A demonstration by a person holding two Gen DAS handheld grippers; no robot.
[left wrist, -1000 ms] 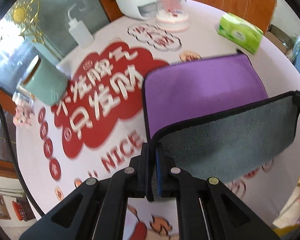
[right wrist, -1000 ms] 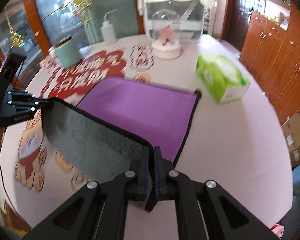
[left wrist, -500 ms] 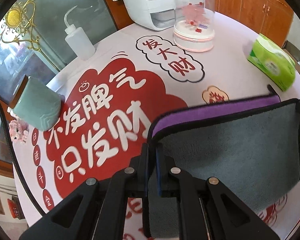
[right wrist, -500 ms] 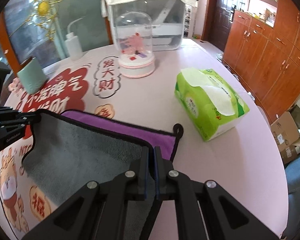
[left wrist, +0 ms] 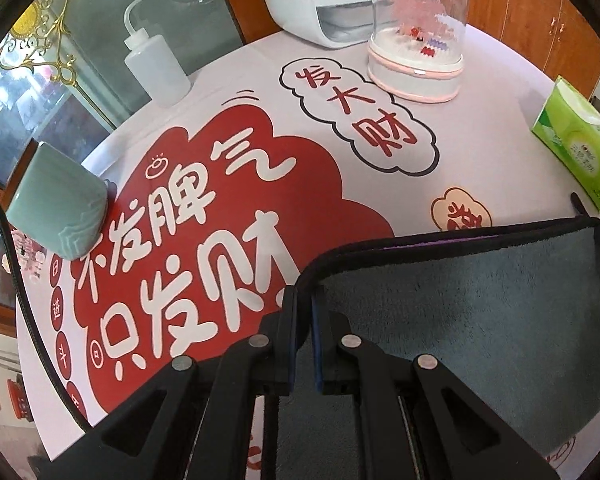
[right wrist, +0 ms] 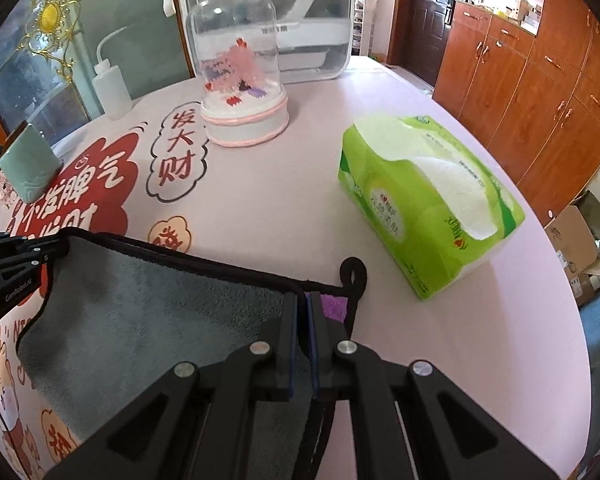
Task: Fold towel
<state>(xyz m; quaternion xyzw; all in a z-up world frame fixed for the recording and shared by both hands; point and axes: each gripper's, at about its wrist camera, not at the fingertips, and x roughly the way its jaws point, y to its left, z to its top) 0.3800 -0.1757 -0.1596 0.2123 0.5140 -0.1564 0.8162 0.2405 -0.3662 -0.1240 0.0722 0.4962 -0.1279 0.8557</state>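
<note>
The towel (left wrist: 468, 316) is grey on one side, purple on the other, with black edging. It lies folded over on the table, grey side up (right wrist: 152, 320). A sliver of purple (right wrist: 334, 306) and its hanging loop (right wrist: 354, 272) show at the far right corner. My left gripper (left wrist: 304, 300) is shut on the towel's left corner. My right gripper (right wrist: 305, 304) is shut on the right corner. The left gripper also shows in the right wrist view (right wrist: 56, 246).
A green tissue pack (right wrist: 424, 200) lies right of the towel. A glass-domed ornament (right wrist: 240, 76), a white squeeze bottle (left wrist: 156, 68), a mint green cup (left wrist: 56, 208) and a white appliance (left wrist: 324, 4) stand farther back on the printed tablecloth (left wrist: 220, 200).
Both grippers carried the near edge of the towel forward over the purple side. The grey side now covers nearly all the purple, and the held edge has come down to the far edge.
</note>
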